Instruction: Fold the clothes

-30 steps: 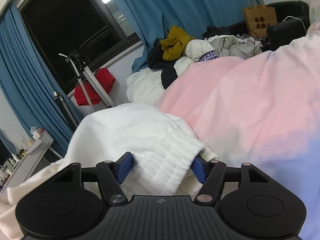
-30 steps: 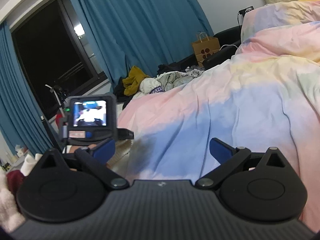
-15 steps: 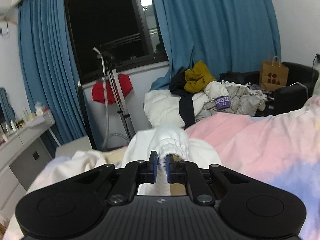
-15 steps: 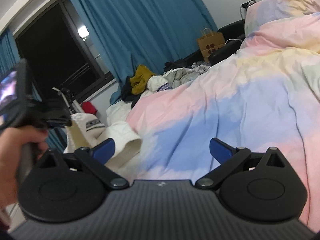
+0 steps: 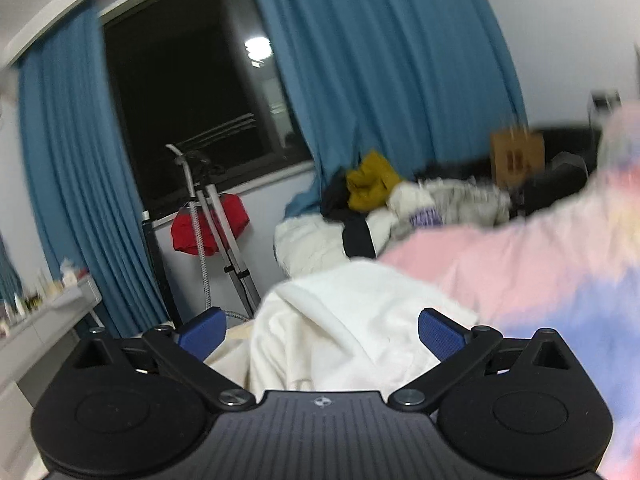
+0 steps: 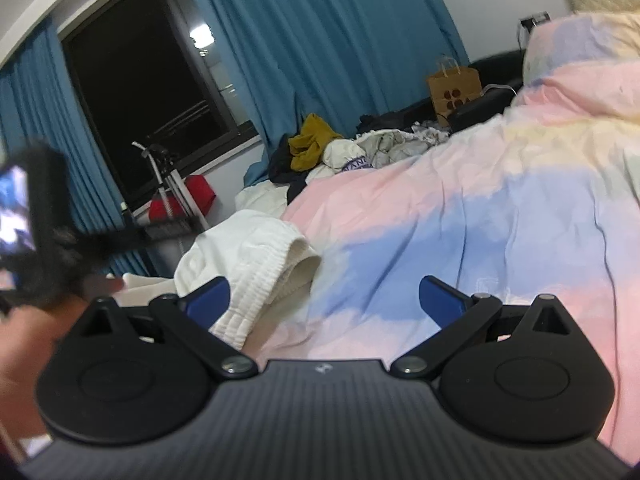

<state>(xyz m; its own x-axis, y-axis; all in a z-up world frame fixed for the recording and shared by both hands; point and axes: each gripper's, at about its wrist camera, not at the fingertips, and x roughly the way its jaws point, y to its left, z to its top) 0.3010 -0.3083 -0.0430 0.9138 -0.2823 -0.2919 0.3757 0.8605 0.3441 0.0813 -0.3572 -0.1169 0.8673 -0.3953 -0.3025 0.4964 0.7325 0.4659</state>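
A white garment with a ribbed hem lies crumpled at the edge of the pastel pink and blue duvet. My left gripper hovers just above it, jaws opening wide. The cloth shows between the blue pads, but they do not press on it. In the right wrist view the same garment sits left of centre, its hem next to the left finger. My right gripper stands open over the duvet with nothing held. The left gripper's screen and a hand appear blurred at the left edge.
A heap of clothes, with a mustard piece on top, lies beyond the bed's foot. Beside it are a brown paper bag and a black seat. A red garment hangs on a stand under the dark window. Blue curtains and a white dresser stand on the left.
The left gripper shut on the garment's ribbed hem, pulled it up and back, then let go and opened wide. The garment now lies loose. The right gripper shifted slightly toward it.
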